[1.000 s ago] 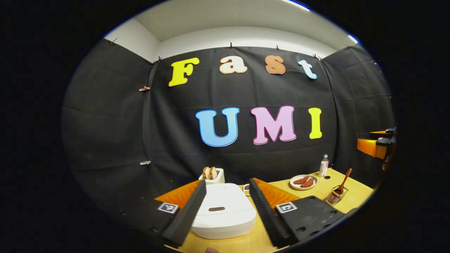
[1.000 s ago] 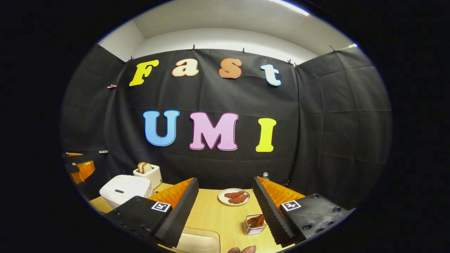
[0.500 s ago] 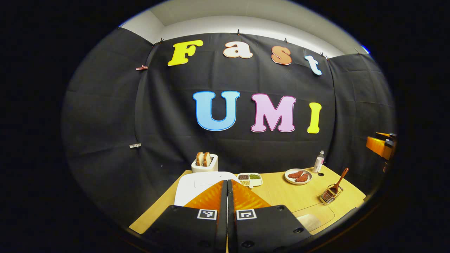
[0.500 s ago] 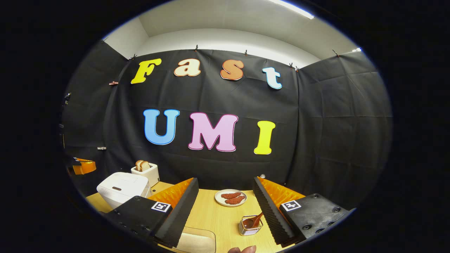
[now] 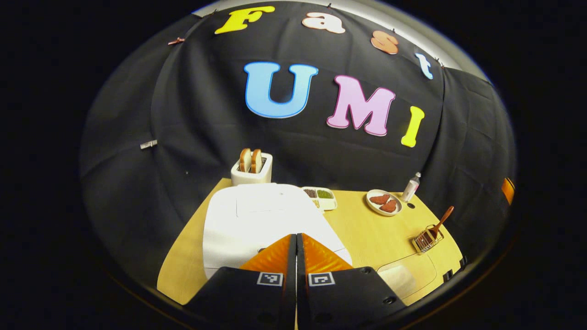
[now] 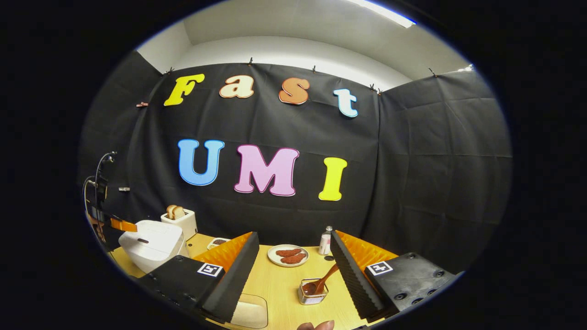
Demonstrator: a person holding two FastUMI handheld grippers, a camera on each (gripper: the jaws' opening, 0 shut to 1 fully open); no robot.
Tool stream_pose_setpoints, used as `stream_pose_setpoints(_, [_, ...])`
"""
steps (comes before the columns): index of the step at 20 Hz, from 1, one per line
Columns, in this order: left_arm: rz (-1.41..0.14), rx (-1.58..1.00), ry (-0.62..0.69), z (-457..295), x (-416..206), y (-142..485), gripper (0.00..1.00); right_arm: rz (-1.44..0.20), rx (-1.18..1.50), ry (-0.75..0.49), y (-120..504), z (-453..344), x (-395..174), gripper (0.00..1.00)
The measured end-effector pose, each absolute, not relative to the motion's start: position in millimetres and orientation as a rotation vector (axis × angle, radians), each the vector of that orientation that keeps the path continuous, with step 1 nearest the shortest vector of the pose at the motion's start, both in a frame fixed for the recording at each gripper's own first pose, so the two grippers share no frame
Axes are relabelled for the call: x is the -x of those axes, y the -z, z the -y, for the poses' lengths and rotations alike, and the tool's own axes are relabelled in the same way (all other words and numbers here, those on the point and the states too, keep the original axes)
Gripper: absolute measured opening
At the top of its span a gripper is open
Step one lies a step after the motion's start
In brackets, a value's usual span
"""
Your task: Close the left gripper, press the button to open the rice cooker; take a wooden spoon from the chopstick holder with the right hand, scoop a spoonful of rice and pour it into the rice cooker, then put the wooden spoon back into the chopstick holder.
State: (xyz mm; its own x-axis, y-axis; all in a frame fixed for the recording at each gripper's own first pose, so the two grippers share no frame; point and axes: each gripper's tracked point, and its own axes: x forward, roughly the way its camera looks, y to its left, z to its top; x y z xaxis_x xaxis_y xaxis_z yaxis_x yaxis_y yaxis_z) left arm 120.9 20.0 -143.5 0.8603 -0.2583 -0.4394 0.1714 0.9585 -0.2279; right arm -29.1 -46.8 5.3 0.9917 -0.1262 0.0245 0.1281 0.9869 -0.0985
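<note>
One white rice cooker, lid down, directly under the closed left gripper.

On the tabletop (image 5: 367, 233), one rice cooker (image 5: 257, 220), smooth and rounded, sits just ahead of the left gripper (image 5: 296, 243), whose fingers are pressed together over its front edge. One toaster (image 5: 251, 168) with two bread slices stands beyond it. The right gripper (image 6: 293, 261) has its fingers wide apart, empty; just ahead between them stands one wire chopstick holder (image 6: 312, 293) with one wooden spoon (image 6: 323, 280) leaning in it.
</note>
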Motion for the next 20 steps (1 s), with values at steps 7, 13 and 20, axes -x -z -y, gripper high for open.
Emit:
stream_pose_setpoints(7, [-0.585, 0.198, 0.204, -24, -140, 183, 0.06, -0.005, 0.105, 0.156, 5, 60, 38, 0.98])
stream_pose_setpoints(13, [-0.645, 0.182, 0.223, -19, -136, 199, 0.07, -0.014, 0.114, 0.158, 9, 63, 36, 0.98])
stream_pose_setpoints(20, [-0.655, 0.150, 0.214, -19, -135, 195, 0.07, -0.007, 0.130, 0.145, 8, 56, 34, 0.98])
